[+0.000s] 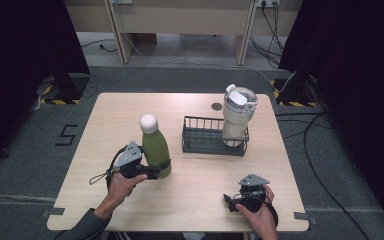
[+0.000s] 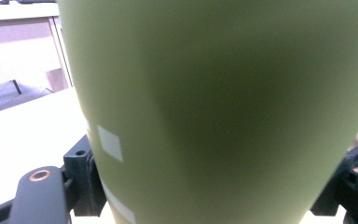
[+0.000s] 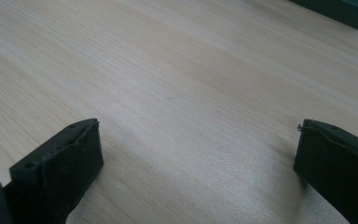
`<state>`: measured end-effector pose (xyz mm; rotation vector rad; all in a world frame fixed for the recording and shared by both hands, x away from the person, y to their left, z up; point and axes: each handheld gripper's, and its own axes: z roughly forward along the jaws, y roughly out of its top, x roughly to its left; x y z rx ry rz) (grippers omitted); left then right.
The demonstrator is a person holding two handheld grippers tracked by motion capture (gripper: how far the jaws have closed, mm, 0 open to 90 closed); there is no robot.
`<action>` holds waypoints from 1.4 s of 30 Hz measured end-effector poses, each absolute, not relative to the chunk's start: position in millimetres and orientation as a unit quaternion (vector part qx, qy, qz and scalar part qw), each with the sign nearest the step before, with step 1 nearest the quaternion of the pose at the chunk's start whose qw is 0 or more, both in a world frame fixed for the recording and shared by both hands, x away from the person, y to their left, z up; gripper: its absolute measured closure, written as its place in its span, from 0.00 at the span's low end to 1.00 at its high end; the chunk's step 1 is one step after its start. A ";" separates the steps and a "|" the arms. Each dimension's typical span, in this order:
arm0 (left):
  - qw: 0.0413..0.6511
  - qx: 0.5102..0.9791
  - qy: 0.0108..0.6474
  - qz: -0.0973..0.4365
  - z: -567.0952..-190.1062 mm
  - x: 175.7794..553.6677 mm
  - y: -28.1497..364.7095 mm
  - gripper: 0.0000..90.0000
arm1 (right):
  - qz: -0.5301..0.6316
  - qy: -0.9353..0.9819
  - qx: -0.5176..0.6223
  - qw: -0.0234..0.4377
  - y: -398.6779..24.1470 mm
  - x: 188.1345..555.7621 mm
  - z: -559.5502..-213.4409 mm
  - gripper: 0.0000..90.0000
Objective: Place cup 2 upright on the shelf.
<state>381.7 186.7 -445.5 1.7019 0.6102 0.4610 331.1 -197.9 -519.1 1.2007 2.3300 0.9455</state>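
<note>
A green bottle [image 1: 156,148] with a white round cap stands upright at the table's left middle. My left gripper [image 1: 161,169] is shut on its lower body, one jaw on each side. In the left gripper view the green bottle [image 2: 223,107] looms right in front of the camera, with a black finger [image 2: 81,182] pressed to its side. My right gripper [image 1: 231,202] rests low near the front right edge of the wooden table [image 1: 195,195]. Its jaws stand wide open, and only bare wood lies between the right gripper's fingertips [image 3: 200,163].
A black wire basket [image 1: 200,142] sits right of centre, and a white lidded tumbler [image 1: 237,117] stands upright in its right end. A small dark round spot [image 1: 217,106] marks the table behind the basket. Cables lie on the floor at the right.
</note>
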 end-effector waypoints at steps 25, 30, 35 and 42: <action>0.609 0.726 0.257 0.189 -389.6 436.0 154.4 0.22 | 0.334 0.823 0.425 0.175 -197.7 330.9 -518.9 0.01; 0.608 0.727 0.255 0.191 -384.4 443.3 147.1 0.22 | 0.334 0.823 0.425 0.175 -197.7 330.9 -518.9 0.01; 0.606 0.728 0.253 0.194 -380.7 450.7 139.3 0.22 | 0.333 0.823 0.425 0.174 -197.8 330.8 -518.7 0.01; 0.610 0.726 0.253 0.191 -377.7 458.4 130.0 0.22 | 0.333 0.824 0.423 0.176 -198.1 331.1 -518.7 0.01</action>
